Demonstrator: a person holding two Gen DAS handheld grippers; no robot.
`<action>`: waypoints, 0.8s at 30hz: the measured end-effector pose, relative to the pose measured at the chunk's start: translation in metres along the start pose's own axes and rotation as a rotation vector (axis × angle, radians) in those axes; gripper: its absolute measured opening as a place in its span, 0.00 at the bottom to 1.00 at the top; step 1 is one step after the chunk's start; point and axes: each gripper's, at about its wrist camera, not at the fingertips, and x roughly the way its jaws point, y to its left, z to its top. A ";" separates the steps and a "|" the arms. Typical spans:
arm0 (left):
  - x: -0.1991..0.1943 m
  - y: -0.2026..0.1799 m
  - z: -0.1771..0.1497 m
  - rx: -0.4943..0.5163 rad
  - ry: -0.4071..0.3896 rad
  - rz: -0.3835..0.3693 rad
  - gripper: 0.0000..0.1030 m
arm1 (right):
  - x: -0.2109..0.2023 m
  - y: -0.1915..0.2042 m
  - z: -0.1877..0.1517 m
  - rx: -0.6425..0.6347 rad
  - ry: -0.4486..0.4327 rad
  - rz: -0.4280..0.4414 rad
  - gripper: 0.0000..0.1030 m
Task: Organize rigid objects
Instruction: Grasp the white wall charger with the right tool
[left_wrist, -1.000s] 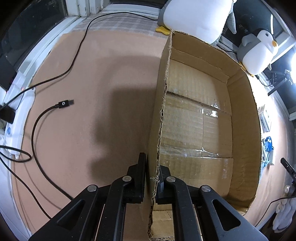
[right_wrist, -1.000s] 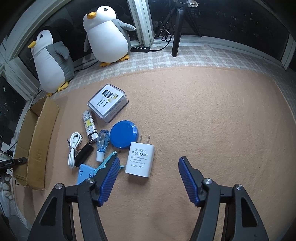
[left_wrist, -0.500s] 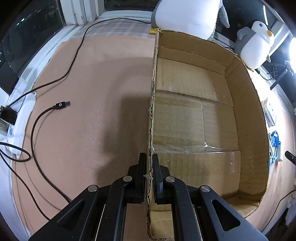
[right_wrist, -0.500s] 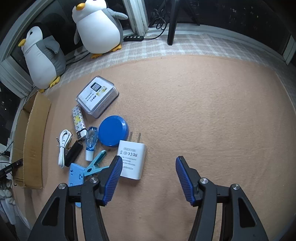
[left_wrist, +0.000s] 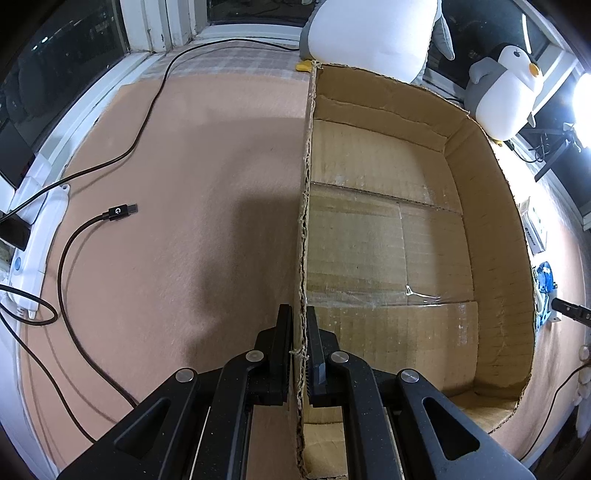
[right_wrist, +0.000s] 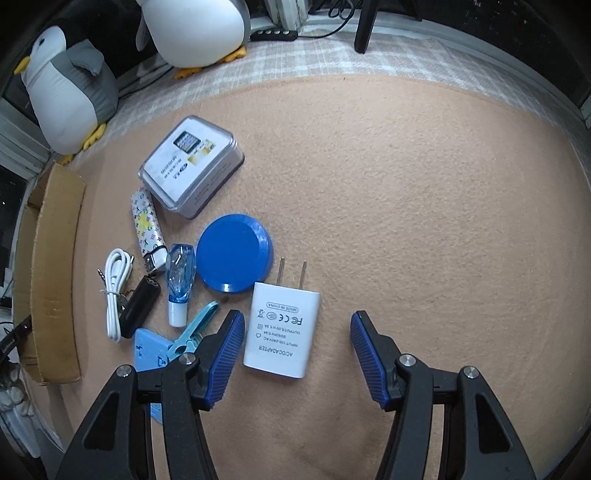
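Cardboard sits clenched in your left tool (left_wrist: 300, 354): it grips the near wall of the shallow brown cardboard box (left_wrist: 487, 236), whose floor is bare, so nothing is sorted yet. Your right tool (right_wrist: 297, 354) hangs released over the white plastic AC adapter (right_wrist: 281, 328); every item remains on the peach felt counter (right_wrist: 424, 206).

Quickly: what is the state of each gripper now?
Left gripper: closed on the wall of the brown cardboard box.
Right gripper: open, holding nothing; the white plug adapter lies between its fingers.
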 end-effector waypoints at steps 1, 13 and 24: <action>0.000 0.000 0.000 -0.001 -0.001 0.000 0.05 | 0.002 0.002 0.001 -0.004 0.001 -0.009 0.53; -0.001 -0.004 0.000 0.006 -0.006 0.014 0.05 | 0.001 0.010 0.005 -0.073 -0.014 -0.064 0.31; -0.001 -0.007 -0.001 0.023 -0.010 0.031 0.06 | -0.038 0.024 -0.016 -0.117 -0.105 -0.029 0.31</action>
